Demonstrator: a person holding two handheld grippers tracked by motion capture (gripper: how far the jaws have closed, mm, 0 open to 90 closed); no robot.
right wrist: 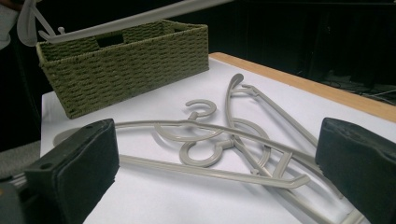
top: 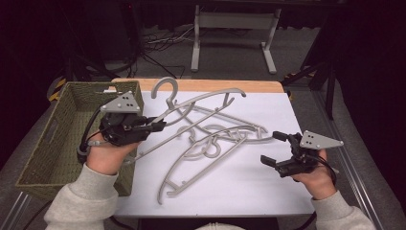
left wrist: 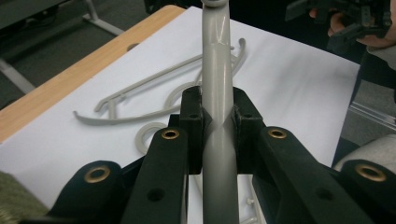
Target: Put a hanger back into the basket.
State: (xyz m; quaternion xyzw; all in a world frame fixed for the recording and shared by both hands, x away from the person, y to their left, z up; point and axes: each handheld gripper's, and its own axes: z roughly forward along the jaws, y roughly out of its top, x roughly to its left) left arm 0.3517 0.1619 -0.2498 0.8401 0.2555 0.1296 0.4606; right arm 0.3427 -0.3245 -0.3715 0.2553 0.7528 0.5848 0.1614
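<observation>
Jaws of the left gripper [top: 158,125] are clamped on the arm of a grey plastic hanger [top: 201,103], held tilted above the white tabletop [top: 268,191] just beside the green woven basket [top: 52,143]. The right gripper [top: 275,148] hangs with its jaws spread and empty, near the hangers on the tabletop [top: 210,143], which lie crossed and possibly interlocked. The lift-out step seems in hand; next the hanger likely needs swinging over the basket and lowering in, hook clear of the rim. It looks slim, smooth and glossy.
</observation>
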